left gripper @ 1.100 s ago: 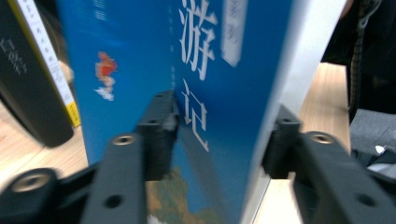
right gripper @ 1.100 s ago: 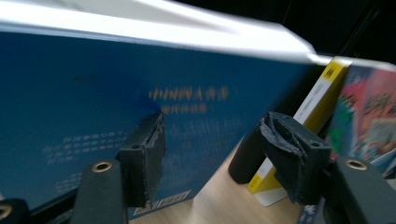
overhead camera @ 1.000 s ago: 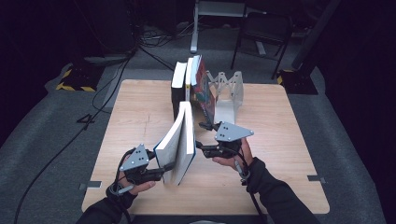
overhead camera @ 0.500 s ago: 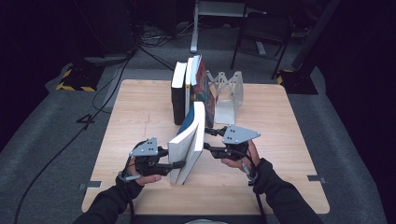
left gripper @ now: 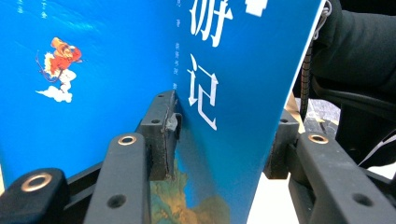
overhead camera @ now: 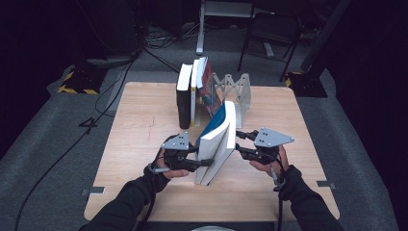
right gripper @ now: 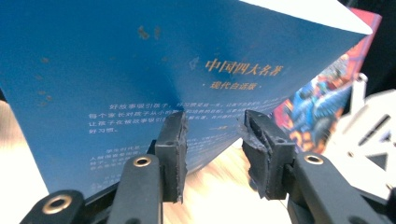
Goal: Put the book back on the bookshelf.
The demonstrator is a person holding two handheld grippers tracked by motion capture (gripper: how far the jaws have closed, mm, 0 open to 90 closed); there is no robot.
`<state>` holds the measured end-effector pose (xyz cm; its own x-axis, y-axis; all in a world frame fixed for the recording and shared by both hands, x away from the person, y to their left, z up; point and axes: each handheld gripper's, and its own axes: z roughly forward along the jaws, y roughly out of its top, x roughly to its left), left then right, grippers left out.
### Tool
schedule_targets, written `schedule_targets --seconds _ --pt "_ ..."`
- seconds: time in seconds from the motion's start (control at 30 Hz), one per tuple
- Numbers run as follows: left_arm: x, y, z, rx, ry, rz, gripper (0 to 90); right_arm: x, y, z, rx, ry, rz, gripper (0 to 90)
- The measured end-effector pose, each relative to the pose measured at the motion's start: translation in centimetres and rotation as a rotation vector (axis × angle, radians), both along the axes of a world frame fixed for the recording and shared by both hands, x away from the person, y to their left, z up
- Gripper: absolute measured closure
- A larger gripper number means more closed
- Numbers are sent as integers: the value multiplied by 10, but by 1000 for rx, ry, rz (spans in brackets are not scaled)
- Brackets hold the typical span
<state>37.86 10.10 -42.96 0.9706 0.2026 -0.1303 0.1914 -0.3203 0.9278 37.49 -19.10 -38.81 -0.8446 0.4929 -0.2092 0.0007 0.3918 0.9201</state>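
Lighting: overhead source on the wooden table, evenly lit and pale; surrounding floor and background fall to near black.
Shadows: soft and short beneath the blue book between the left gripper and right gripper.
High view: mildly soft, low detail, no glare.
Left gripper view: bright, saturated blue cover sharp just beyond the jaws; sleeve behind the right-hand jaw dark and underexposed.
Right gripper view: cover dimmer, faint sheen across it; table strip between the jaws smeared by motion blur; white rack past the right-hand jaw overexposed and out of focus.
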Motion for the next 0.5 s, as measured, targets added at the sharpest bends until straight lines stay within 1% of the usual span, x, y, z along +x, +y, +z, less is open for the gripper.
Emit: schedule_targets --seconds 0.07,0.1,0.13,0.2,0.23,0.27,0.3,0.33,0.4,0.43,0.47,0.5 --pt "-3 -2 2 7 -24 15 550 -4 -4 -1 -18 -19 -25 588" --pt "-6 0 3 11 -33 28 550 -6 -3 -1 -23 -26 -35 585" --pt "-7 1 4 18 -46 30 553 -8 -1 -1 -24 -32 -39 567" --pt "-12 7 4 20 -55 46 566 -10 2 0 -27 -42 -48 538" --pt "-12 7 4 20 -55 46 582 -10 2 0 -27 -42 -48 538" --pt "-13 9 4 20 -62 53 582 -12 4 1 -30 -55 -41 520" --pt "-14 12 4 28 -69 56 591 -14 5 1 -29 -57 -37 511" --pt "-16 13 4 31 -71 60 594 -15 7 1 -20 -51 -30 501" --pt "-18 14 5 49 -91 67 593 -16 8 1 -13 -52 -16 483" --pt "-21 14 6 60 -102 80 586 -16 8 1 -6 -46 -10 478" --pt "-24 13 6 77 -125 94 573 -16 9 0 13 -36 11 455" --pt "-29 12 7 104 -147 111 565 -16 9 0 28 -20 34 452"
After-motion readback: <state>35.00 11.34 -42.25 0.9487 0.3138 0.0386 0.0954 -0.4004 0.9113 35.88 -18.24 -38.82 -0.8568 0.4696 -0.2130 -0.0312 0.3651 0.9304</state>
